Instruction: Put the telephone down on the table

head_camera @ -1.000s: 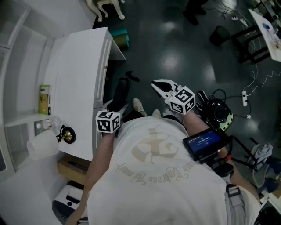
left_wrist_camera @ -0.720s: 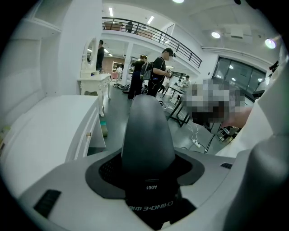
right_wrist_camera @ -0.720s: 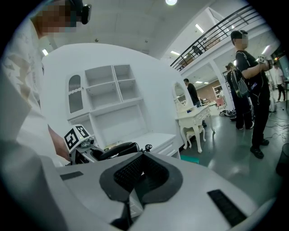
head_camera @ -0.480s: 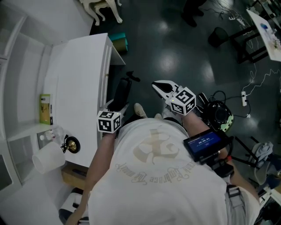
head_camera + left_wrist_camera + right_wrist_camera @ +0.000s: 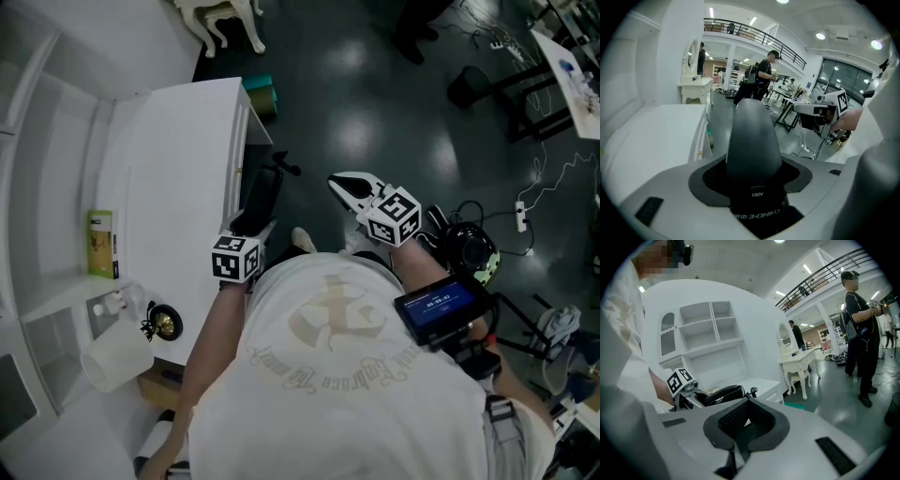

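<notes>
Jaws of the left gripper (image 5: 754, 169) are clamped on the black telephone (image 5: 752, 131), a handset that sticks out lengthwise beyond them. Seen from the head view, it hangs just off the white desk's (image 5: 164, 178) front edge, over the dark floor and not on the desk. The right gripper (image 5: 747, 422), farther from the desk, has its jaws together and empty. A green box (image 5: 101, 244) lies at the desk's back.
</notes>
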`<state>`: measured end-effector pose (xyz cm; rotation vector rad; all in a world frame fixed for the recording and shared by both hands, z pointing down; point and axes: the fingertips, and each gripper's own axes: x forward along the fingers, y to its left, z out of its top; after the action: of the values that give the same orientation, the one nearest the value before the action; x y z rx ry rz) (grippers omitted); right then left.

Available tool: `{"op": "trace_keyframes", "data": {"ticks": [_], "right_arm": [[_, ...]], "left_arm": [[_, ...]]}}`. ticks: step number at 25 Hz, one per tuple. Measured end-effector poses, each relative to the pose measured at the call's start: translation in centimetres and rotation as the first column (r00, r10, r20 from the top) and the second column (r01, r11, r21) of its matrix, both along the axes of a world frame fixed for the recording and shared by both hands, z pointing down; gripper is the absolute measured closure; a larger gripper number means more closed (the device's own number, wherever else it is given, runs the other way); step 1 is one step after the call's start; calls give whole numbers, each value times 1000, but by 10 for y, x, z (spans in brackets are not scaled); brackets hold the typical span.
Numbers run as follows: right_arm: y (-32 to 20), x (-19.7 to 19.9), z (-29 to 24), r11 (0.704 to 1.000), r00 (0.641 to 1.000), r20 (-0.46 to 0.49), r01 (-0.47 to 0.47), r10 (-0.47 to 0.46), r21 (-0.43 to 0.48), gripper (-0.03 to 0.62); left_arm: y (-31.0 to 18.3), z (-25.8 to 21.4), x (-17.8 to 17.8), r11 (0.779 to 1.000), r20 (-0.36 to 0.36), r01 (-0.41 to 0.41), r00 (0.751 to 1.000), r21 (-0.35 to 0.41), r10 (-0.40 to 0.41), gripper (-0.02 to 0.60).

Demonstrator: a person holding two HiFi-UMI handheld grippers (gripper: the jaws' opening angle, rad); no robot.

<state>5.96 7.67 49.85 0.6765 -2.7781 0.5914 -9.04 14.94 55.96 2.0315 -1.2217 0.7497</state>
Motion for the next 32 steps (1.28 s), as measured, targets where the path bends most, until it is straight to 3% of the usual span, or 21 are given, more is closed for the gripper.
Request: {"op": "trace_keyframes", "data": {"ticks": [19, 32], "right_arm": [[-19, -64, -2, 1000, 999, -34, 25, -25, 13, 579], [-51, -93, 7, 994, 994, -16, 111, -111, -17, 579]], "left_arm": [[-18, 3, -59, 1000, -8, 26, 1000, 12, -26, 305], [-40, 2, -72, 996, -8, 92, 996, -1, -92, 305]]}}
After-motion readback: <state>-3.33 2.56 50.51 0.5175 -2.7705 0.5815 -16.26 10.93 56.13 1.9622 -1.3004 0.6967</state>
